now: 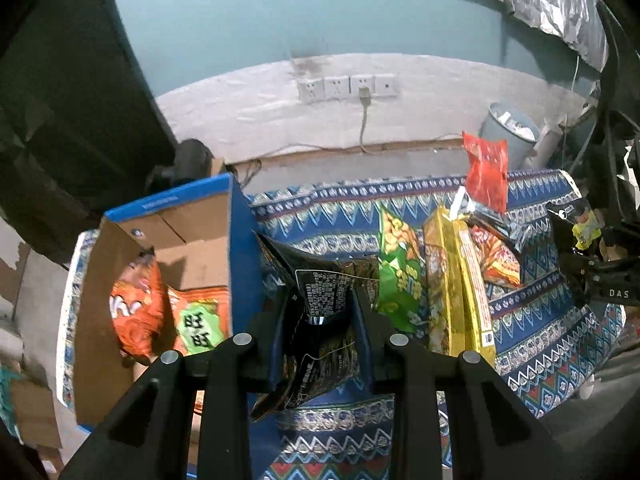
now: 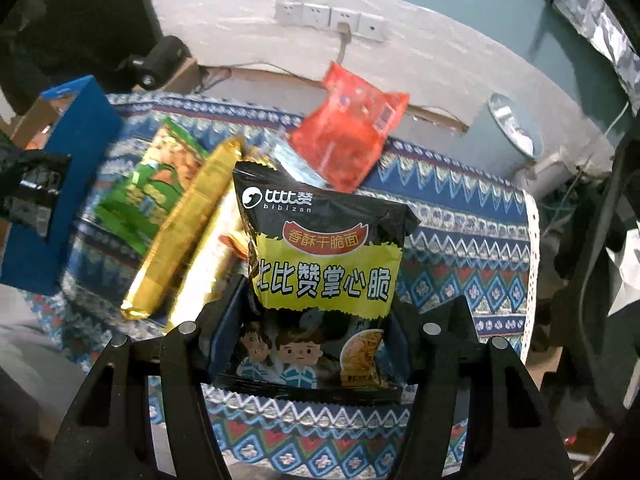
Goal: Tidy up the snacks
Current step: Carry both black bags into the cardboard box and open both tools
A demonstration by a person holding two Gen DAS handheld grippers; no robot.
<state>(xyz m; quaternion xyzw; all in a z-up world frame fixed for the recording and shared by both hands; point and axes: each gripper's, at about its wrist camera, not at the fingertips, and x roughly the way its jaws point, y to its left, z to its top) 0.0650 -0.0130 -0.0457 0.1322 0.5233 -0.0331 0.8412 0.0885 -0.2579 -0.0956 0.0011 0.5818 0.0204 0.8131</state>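
Observation:
My left gripper is shut on a black snack packet, its back side facing me, held just right of the blue cardboard box. Two orange snack bags lie inside the box. My right gripper is shut on a black and yellow noodle snack packet, held above the patterned cloth. It also shows at the right edge of the left wrist view. On the table lie a green bag, gold packets and a red packet.
The table wears a blue patterned cloth. A grey bin stands behind it on the right. Wall sockets with a cable sit on the white wall. A dark object sits behind the box.

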